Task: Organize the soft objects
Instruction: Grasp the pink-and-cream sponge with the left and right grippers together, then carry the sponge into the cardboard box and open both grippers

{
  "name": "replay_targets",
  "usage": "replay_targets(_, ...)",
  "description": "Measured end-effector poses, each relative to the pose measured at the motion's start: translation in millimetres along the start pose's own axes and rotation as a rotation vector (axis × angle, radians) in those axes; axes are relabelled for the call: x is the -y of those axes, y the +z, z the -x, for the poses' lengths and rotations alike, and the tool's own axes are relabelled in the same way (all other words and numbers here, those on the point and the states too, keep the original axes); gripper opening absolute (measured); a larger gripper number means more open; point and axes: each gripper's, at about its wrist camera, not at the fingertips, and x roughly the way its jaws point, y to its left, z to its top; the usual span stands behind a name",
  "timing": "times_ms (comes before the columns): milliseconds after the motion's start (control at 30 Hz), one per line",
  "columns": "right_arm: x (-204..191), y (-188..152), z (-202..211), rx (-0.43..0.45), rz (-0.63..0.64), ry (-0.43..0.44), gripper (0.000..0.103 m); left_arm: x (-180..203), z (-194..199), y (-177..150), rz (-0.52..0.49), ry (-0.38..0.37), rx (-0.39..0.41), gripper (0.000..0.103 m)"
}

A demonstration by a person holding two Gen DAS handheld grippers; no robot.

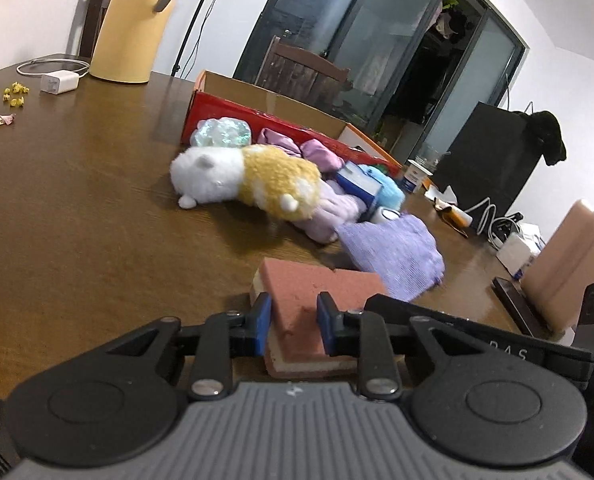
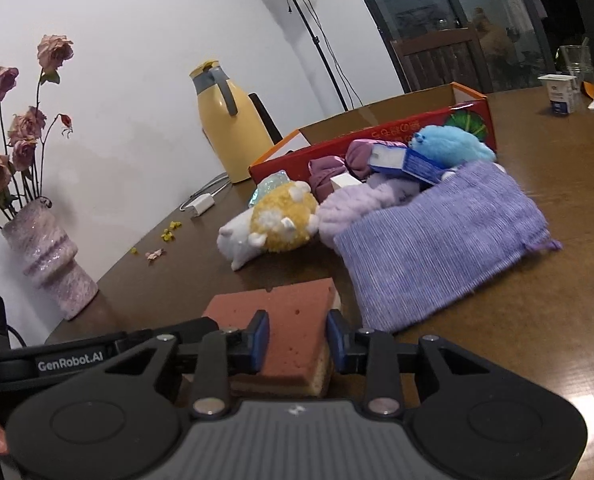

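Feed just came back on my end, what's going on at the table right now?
A person is working with two grippers. The left hand-held gripper and the right hand-held gripper both pinch the same pink sponge on the wooden table. The plush hamster, purple cloth and other soft items lie beside the red box.

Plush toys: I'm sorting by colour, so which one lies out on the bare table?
The white-and-yellow plush, lying on the table nearest the sponge; the blue plush sits back on the pile by the red box.

flask (image 1: 137,20): top cut off | pile (image 1: 281,184): motion-blurred
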Motion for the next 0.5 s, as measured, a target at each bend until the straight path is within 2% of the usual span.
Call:
replay_targets(133,-11.1,-3.2,23.1,0.048,0.029,-0.005,0.03,13.0,17.2,0.0,-0.024,-0.019,0.048,0.025)
replay_targets(267,-20.2,15.2,43.5,0.142,0.072,-0.012,0.03,29.5,24.2,21.2,-0.063,-0.042,0.122,0.025)
replay_targets(400,-18.7,58.4,42.4,0.201,0.106,0.015,0.03,41.2,16.6,64.9,-0.097,-0.056,0.212,0.025)
replay_targets(500,-13.6,109.3,22.1,0.226,0.13,0.033,0.03,43.4,-3.9,109.7,-0.106,-0.065,0.27,0.025)
